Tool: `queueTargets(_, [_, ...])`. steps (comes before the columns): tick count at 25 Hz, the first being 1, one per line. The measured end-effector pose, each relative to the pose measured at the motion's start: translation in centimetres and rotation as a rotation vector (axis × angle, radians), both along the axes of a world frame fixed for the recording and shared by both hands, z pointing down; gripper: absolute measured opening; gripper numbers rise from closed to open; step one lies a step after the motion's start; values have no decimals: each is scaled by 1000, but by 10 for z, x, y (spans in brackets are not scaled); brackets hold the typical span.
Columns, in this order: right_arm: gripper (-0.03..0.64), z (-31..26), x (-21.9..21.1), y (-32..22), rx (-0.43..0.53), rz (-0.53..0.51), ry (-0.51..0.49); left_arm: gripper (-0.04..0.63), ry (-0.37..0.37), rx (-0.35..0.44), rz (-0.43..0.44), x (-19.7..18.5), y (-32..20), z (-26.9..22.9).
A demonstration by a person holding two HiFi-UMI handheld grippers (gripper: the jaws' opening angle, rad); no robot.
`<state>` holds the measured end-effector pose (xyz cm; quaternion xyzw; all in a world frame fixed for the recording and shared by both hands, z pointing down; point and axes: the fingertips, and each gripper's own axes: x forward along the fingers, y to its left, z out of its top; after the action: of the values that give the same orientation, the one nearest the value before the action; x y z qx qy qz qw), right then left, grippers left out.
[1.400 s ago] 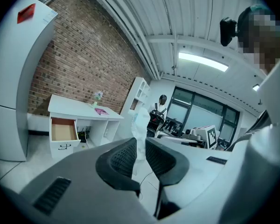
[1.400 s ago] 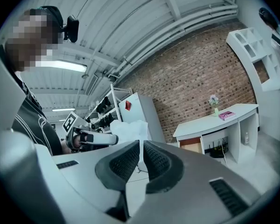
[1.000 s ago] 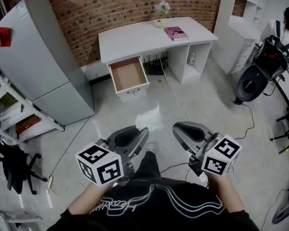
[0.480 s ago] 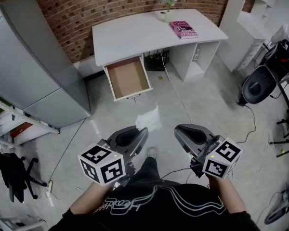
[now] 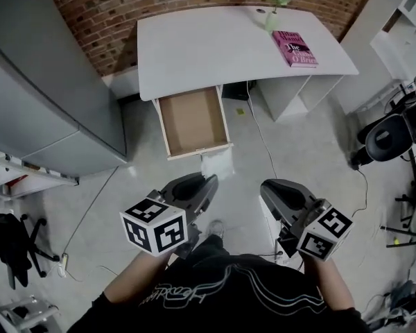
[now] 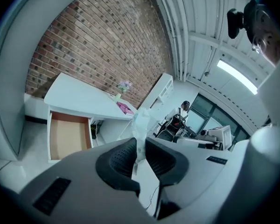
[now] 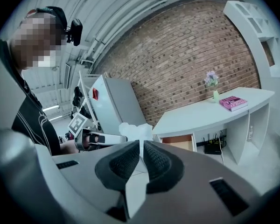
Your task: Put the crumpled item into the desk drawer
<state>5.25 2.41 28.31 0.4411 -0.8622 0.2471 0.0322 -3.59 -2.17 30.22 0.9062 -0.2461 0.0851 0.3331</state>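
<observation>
Out from the desk (image 5: 208, 47) the drawer (image 5: 193, 120) sits open for the crumpled item (image 5: 217, 165) your left gripper (image 5: 208, 182) jaws pinch; your right gripper (image 5: 267, 186) jaws are together, empty

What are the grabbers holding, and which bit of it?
The left gripper pinches the crumpled item by its lower end; the rest sticks out past the jaws. The right gripper holds nothing.

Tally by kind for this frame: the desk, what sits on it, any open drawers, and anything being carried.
Desk: 1
Open drawer: 1
Pink book: 1
Flower vase: 1
Crumpled item: 1
Total: 5
</observation>
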Motion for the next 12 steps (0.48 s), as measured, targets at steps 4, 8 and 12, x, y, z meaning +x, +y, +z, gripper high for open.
queueTargets(4, [55, 12, 1, -36, -13, -23, 8, 71, 3, -17, -18, 3, -38, 13])
queueTargets(8, [55, 21, 5, -61, -14, -36, -7, 71, -36, -16, -61, 1, -64, 32])
queueTargets(12, [55, 35, 13, -87, -27, -58, -19, 71, -54, -24, -91, 5, -90, 48])
